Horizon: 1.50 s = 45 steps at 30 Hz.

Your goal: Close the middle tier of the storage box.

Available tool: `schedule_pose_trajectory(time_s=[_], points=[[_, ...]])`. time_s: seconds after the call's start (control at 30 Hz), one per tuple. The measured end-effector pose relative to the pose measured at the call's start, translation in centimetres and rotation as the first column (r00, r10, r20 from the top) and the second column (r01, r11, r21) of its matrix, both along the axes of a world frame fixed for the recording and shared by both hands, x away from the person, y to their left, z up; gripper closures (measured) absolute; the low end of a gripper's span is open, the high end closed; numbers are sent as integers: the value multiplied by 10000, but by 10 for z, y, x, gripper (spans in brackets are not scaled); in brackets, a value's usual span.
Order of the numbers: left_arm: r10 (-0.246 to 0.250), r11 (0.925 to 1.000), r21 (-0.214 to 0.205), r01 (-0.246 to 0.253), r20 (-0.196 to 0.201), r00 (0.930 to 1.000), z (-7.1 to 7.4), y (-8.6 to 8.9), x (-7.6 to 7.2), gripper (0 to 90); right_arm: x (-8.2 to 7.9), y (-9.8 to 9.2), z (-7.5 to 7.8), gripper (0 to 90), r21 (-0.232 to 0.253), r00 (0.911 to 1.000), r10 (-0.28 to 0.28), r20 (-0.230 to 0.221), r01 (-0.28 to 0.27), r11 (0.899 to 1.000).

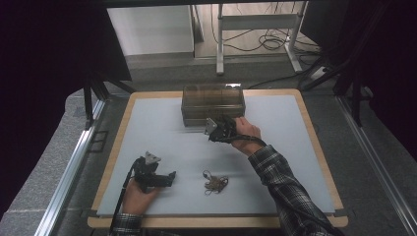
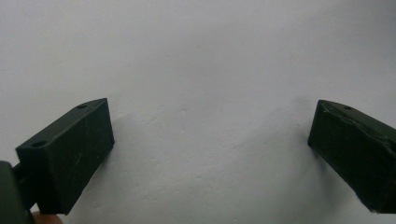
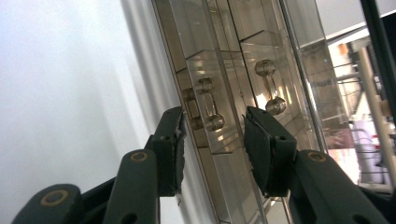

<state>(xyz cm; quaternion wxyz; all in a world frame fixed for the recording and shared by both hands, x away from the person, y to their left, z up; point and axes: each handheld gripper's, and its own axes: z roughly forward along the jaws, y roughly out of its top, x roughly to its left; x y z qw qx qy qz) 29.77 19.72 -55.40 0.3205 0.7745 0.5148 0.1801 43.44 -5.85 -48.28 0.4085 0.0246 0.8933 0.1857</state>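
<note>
Dim room, dark at the sides; the white mat (image 1: 162, 132) glows softly, and glare streaks the clear drawer box (image 3: 243, 70).

A grey floor (image 1: 162, 69) lies beyond the table's far edge, with a white metal frame (image 1: 255, 29) and loose cables (image 1: 268, 43); both sides are dark.

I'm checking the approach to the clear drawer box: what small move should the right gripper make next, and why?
Probably ease the right gripper forward a little and close on the nearer drawer handle. Its jaws stand open with that clear handle framed in the gap, and neither pad seems to press on it yet. The left gripper rests open over bare table mat, near the tangled string.
</note>
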Motion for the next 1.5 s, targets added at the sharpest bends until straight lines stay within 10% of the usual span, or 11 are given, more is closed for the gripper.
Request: schedule_pose_trajectory(time_s=[0.53,1.5], points=[[-2,10000,7,2,4,10000,0,0,0,8,9,-8,12,530,818,9899,105,-1415,12,9966],[-5,10000,6,5,6,10000,0,0,0,8,31,-32,29,511,1845,9429,-90,-3330,745,9800]])
